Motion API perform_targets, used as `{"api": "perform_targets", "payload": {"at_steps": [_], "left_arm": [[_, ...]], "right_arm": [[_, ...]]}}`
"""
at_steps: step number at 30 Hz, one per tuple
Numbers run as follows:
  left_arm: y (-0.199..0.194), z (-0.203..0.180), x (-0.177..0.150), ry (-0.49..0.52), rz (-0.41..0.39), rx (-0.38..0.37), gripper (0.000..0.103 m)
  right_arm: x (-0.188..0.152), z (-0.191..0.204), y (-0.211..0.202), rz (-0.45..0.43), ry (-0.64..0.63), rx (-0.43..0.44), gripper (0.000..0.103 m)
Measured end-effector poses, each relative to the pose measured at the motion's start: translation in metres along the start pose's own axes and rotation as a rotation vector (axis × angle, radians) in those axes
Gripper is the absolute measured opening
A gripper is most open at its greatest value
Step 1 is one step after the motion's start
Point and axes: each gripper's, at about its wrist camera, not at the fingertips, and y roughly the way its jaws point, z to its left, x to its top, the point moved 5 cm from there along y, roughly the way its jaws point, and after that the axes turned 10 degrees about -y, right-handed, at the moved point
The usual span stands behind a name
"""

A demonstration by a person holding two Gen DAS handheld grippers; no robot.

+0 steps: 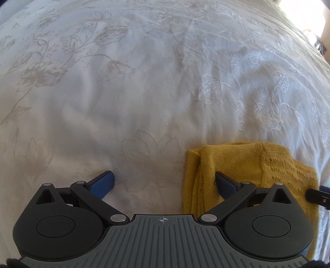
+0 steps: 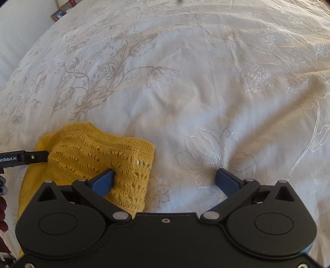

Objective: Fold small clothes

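Observation:
A mustard-yellow knitted garment [image 1: 247, 165] lies folded into a small bundle on the white bed cover [image 1: 144, 92]. My left gripper [image 1: 165, 178] is open wide; its right finger [image 1: 225, 184] rests on the garment's left part, and its left finger [image 1: 103, 183] is over bare cover. In the right wrist view the garment [image 2: 92, 152] lies at lower left. My right gripper [image 2: 165, 175] is also open wide, with its left finger [image 2: 104, 181] on the lacy knit and its right finger [image 2: 225, 181] on the cover. Neither gripper pinches the cloth.
The cover is embroidered with flowers and lies in soft creases. A black bar of the left gripper [image 2: 22, 158] reaches the garment from the left edge. A framed picture [image 2: 58, 14] stands beyond the bed's far left corner. Something dark red [image 2: 3, 208] shows at the left edge.

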Motion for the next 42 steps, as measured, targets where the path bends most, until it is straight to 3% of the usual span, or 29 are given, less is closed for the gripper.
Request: {"api": "perform_targets", "payload": {"at_steps": [9, 16, 25, 35, 42], "left_arm": [[-0.027, 0.023, 0.012, 0.017, -0.094, 0.148, 0.1], [-0.091, 0.018, -0.006, 0.008, -0.214, 0.06, 0.101], [-0.14, -0.017, -0.07, 0.062, -0.188, -0.057, 0.102], [-0.188, -0.022, -0.119, 0.196, -0.231, -0.031, 0.1], [-0.221, -0.001, -0.141, 0.149, -0.267, 0.039, 0.1]], "right_arm": [[-0.001, 0.009, -0.054, -0.137, -0.024, 0.024, 0.103], [-0.015, 0.028, -0.079, -0.161, -0.084, 0.013, 0.103], [-0.054, 0.054, -0.102, -0.15, -0.13, 0.002, 0.103], [-0.093, 0.096, -0.141, -0.195, -0.231, -0.051, 0.102], [-0.116, 0.123, -0.181, -0.252, -0.165, -0.103, 0.102]]}}
